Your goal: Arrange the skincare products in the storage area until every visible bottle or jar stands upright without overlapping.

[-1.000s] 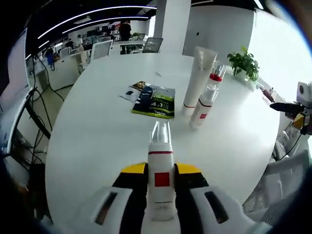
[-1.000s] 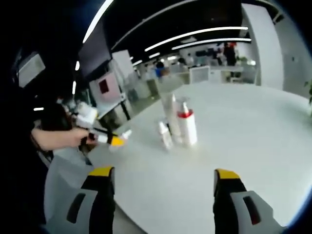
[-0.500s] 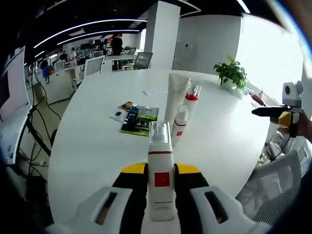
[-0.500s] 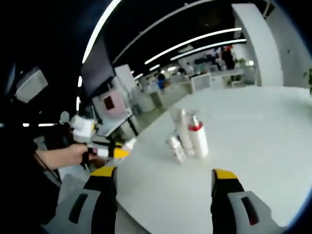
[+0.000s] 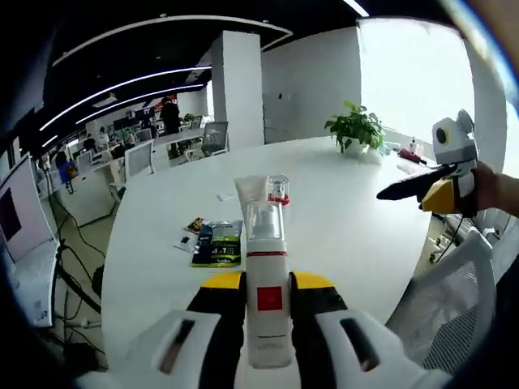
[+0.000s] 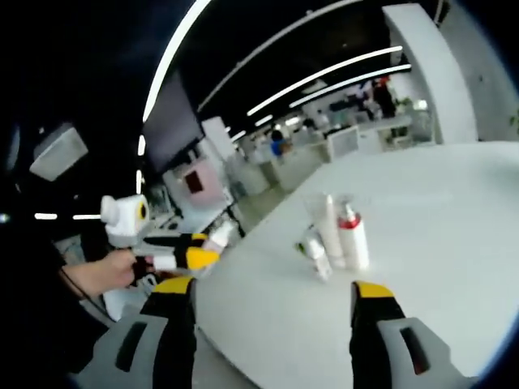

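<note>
The small white bottle [image 5: 267, 300] with the red square sits squeezed tight between the jaws of the left tool [image 5: 268, 285], up off the tabletop [image 5: 357, 211]. I think it goes next to the standing bottles [image 5: 263, 194] straight ahead, set down upright and not touching them. The right tool [image 6: 263, 300] is wide open and holds nothing.

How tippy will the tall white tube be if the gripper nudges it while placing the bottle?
Probably tippy: the white tube stands on its narrow cap end and is tall for its base. It likely flexes rather than slides, being a soft squeeze tube. The red-capped bottle stands close beside it, so a fall could knock that over. The left gripper holds the pump bottle.
</note>
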Tool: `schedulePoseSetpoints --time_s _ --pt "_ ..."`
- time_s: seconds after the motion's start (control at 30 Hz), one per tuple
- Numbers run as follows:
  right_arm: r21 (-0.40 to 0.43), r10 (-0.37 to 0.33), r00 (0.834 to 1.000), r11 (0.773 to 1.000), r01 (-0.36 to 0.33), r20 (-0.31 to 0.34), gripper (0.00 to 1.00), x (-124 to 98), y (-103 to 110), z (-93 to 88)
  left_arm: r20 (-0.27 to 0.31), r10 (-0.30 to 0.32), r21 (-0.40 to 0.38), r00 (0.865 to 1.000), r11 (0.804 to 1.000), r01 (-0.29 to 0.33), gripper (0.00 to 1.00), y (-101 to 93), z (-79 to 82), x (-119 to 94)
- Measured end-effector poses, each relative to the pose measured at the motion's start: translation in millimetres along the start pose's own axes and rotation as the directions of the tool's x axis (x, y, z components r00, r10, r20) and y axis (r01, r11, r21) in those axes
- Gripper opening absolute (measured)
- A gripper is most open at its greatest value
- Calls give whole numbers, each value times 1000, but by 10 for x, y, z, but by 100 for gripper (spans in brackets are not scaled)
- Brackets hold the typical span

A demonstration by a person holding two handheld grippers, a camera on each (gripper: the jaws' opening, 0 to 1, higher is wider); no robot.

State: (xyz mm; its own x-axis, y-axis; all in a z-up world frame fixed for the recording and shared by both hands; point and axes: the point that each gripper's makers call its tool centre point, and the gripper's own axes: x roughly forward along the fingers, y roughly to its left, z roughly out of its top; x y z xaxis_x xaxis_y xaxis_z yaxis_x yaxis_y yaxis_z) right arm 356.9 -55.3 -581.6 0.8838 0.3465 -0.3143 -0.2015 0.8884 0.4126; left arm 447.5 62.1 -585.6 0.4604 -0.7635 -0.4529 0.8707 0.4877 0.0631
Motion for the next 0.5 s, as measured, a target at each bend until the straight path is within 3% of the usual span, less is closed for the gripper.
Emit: schedulePoseSetpoints --time_s 0.37,0.5 --pt "33 34 999 999 -35 16 75 22 169 48 53 -18 38 998 999 16 22 -114 205 -137" --pt "89 83 995 992 -87 50 74 45 286 115 105 -22 57 994 998 16 22 -172 334 -179"
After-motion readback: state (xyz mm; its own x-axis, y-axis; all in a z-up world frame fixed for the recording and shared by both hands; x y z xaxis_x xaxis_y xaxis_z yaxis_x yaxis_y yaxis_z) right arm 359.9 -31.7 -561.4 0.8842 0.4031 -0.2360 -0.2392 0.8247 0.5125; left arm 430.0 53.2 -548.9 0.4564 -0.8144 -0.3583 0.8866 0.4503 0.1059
